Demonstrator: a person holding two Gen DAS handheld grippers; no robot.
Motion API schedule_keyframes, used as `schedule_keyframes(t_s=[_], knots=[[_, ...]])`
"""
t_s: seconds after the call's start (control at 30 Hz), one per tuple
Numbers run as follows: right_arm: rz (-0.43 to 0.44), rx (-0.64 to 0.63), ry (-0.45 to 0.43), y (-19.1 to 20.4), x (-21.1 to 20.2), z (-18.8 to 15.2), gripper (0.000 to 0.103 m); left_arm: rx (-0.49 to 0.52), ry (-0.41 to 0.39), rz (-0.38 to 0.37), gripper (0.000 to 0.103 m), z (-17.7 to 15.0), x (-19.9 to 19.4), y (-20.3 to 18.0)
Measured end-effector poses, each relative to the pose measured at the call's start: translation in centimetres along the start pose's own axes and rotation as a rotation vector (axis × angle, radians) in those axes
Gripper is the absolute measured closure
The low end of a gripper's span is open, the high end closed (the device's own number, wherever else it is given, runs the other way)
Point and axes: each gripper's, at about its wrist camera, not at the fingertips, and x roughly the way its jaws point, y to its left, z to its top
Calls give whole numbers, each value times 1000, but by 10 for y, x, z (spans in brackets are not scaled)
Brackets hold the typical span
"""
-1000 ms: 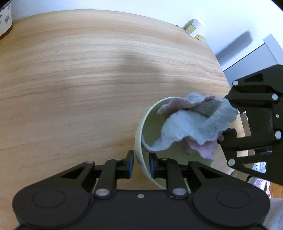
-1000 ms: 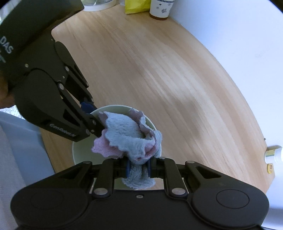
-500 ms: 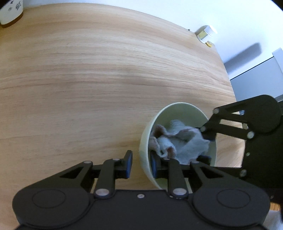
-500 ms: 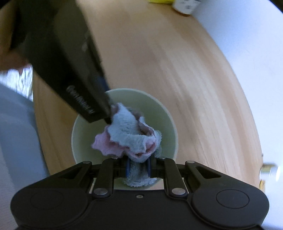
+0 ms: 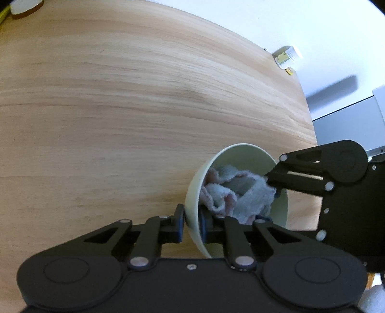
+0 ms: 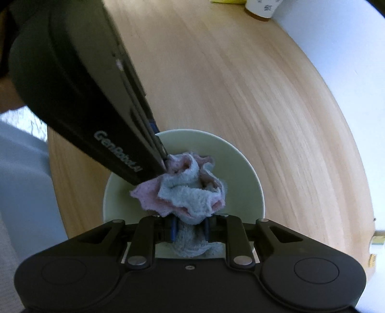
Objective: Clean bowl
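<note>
Where "GenRobot" marks it, left tool (image 6: 163,154) pinches bowl (image 6: 243,163).

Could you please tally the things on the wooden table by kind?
Pale green ceramic bowl: 1
Blue-and-pink terry cloth: 1
White patterned paper cup: 1
Small white-capped jar: 1
Yellow item beside the cup, partly cut off: 1
Total: 5

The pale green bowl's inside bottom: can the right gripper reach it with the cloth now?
Probably yes. The right gripper points down into the open pale green bowl with the blue and pink cloth in its jaws; the left gripper only clamps the near wall.
</note>
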Motion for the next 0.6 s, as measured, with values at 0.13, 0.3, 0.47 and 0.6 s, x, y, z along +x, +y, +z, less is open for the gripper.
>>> schedule_keyframes(t_s=[0.13, 0.3, 0.47, 0.6], knots=[[5, 107, -64, -11, -15, -6, 81, 10, 1, -11, 88, -1, -1, 1], [-38, 99, -172, -6, -42, -10, 81, 75, 10, -4, 86, -1, -3, 1], [-2, 91, -201, -2, -47, -9, 81, 110, 11, 18, 88, -1, -4, -1], [39, 81, -187, -8, -31, -13, 81, 119, 17, 34, 90, -3, -3, 1]])
